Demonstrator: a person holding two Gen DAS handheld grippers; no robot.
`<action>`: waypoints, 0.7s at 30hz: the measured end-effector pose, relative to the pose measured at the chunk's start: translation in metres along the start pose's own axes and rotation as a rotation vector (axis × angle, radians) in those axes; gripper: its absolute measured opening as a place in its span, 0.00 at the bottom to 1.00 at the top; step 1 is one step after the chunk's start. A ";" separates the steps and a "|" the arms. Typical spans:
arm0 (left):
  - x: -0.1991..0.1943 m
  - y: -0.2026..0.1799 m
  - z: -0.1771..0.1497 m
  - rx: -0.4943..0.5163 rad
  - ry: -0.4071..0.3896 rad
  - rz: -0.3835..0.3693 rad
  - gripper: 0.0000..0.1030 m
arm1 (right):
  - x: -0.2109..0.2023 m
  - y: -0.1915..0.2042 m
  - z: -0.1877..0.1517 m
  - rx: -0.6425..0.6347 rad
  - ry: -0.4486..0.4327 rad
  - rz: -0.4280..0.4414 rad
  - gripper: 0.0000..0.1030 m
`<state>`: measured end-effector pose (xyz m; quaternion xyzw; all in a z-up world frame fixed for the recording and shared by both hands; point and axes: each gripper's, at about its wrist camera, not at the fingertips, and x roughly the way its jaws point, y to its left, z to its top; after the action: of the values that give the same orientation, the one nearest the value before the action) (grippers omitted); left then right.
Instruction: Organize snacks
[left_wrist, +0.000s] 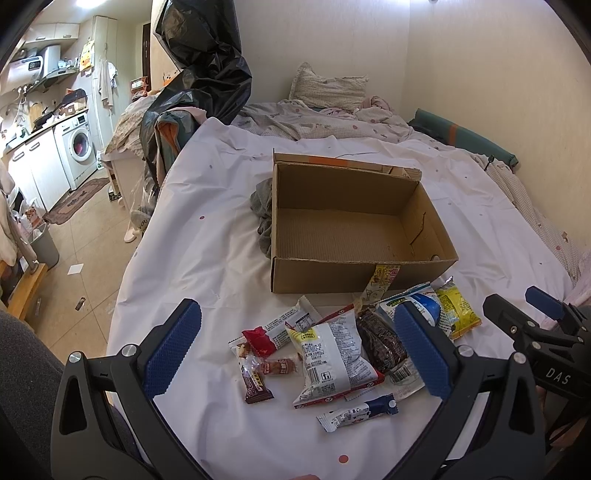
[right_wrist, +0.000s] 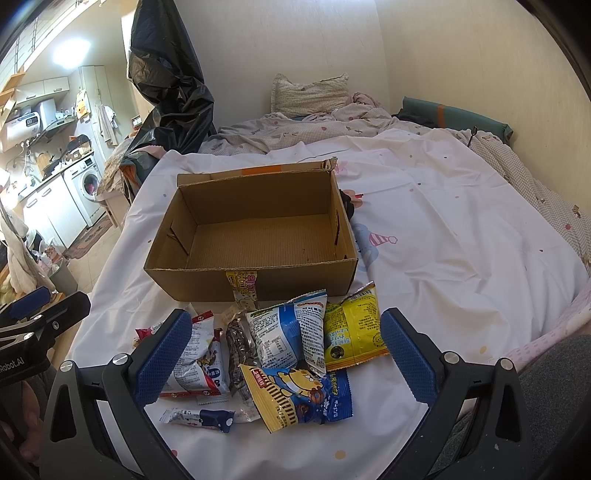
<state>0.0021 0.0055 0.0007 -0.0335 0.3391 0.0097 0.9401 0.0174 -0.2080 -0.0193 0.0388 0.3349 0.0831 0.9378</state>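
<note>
Nothing is packed yet: the snacks (right_wrist: 284, 343) lie in a pile on the bed, just near the empty box (right_wrist: 255, 236). Both the left tool (left_wrist: 295, 347) and right tool (right_wrist: 284, 354) hang wide open, holding nothing. Next, one should drop down and pinch a bag.

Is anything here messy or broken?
Yes. The cardboard box has a ragged, torn back rim and slits in its side walls. A yellow snack wrapper leans against the box's front wall. The other snacks lie in a jumbled, overlapping pile on the bedsheet; none are inside the box.
</note>
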 end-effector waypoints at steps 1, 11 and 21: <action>0.000 -0.001 0.000 0.001 -0.001 -0.001 1.00 | 0.000 0.000 0.000 0.000 0.000 0.000 1.00; 0.000 0.000 0.000 0.000 0.000 -0.001 1.00 | 0.000 0.000 0.000 0.000 -0.001 0.000 1.00; 0.000 0.001 -0.001 0.000 0.001 -0.001 1.00 | 0.001 0.001 -0.001 -0.001 0.002 0.000 1.00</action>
<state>0.0018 0.0068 -0.0002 -0.0336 0.3398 0.0089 0.9399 0.0177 -0.2073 -0.0204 0.0385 0.3360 0.0834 0.9374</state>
